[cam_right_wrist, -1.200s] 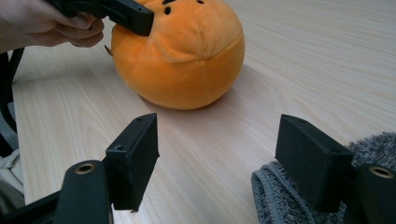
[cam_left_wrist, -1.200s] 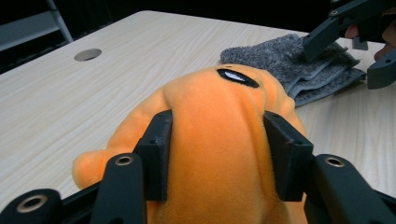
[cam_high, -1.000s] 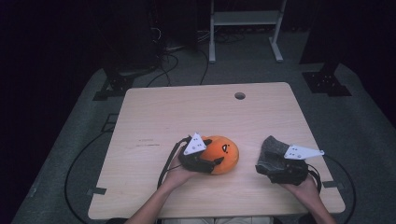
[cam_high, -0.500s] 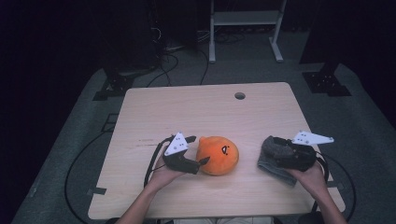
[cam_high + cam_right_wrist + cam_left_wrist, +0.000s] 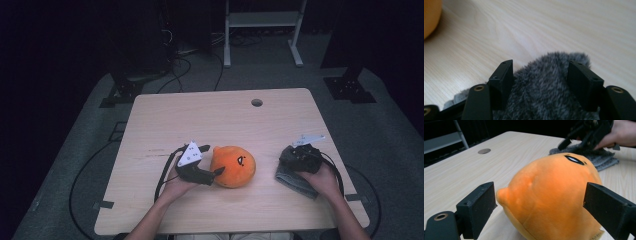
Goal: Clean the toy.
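Note:
An orange plush toy with a black eye mark lies on the wooden table, front centre. My left gripper is at its left end. In the left gripper view the plush sits between the spread jaws of that gripper, which have just been opening; the pads stand off it. A grey furry cloth lies at the front right. My right gripper is on it, its jaws having just been closing. Up close that gripper has a hump of the fur squeezed between its pads.
A round cable hole lies near the table's far edge. Cables trail off the table's front left and right. A white shelf frame and black stands are on the floor beyond the table.
The left gripper drew back to the left, off the plush, with its jaws wider. The right gripper slid left and down onto the grey cloth, its jaws narrower around the fur.

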The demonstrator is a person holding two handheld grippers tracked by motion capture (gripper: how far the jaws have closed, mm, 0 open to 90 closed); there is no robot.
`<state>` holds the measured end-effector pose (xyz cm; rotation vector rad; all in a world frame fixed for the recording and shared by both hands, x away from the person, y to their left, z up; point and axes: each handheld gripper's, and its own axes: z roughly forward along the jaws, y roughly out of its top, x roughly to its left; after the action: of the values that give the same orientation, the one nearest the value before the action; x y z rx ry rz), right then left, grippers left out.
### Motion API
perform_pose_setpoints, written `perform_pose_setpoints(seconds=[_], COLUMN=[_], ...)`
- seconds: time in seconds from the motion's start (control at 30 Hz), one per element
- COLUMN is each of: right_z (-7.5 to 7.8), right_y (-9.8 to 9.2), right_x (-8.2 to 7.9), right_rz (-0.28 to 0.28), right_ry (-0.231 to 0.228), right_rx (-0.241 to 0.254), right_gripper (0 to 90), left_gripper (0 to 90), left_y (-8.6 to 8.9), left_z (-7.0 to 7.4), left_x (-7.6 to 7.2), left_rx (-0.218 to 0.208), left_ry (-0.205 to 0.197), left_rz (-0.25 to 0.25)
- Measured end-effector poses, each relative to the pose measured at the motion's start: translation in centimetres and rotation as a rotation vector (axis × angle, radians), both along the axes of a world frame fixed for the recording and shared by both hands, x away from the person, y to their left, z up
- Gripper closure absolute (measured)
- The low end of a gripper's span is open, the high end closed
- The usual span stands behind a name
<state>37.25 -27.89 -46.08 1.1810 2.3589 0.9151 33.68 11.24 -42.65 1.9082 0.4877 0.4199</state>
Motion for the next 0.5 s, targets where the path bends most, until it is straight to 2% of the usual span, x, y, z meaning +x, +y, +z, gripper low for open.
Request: perform_pose_setpoints(seconds=[0.1, 0.23, 0.33, 0.37, 0.4, 0.5], right_z=[-0.70, -1.01, -1.25, -1.22, -1.22, -1.14], right_y=[-0.37, -0.56, -0.48, -0.47, -0.47, -0.50], right_x=[-0.01, -0.21, -0.65, -0.70, -0.70, -0.78], right_rz=[-0.011, -0.021, -0.008, -0.003, -0.003, 0.000], right_ry=[0.024, 0.014, -0.011, -0.011, -0.011, -0.006], right_rx=[0.013, 0.032, 0.034, 0.033, 0.033, 0.031], right_gripper=[38.9, 43.2, 52.0, 57.0, 57.0, 64.8], left_gripper=[10.2, 10.2, 10.3, 10.4, 10.4, 13.7], left_y=[-0.21, -0.52, -0.54, -0.55, -0.56, -0.73], left_z=[-0.27, -0.54, -0.47, -0.46, -0.44, -0.54], left_x=[0.23, 0.34, 0.38, 0.42, 0.45, 0.54], left_rx=[-0.014, 0.002, -0.006, -0.013, -0.015, -0.017], left_ry=[0.014, 0.020, 0.011, 0.014, 0.016, 0.018], left_rz=[-0.003, -0.011, -0.003, -0.002, -0.003, -0.015])
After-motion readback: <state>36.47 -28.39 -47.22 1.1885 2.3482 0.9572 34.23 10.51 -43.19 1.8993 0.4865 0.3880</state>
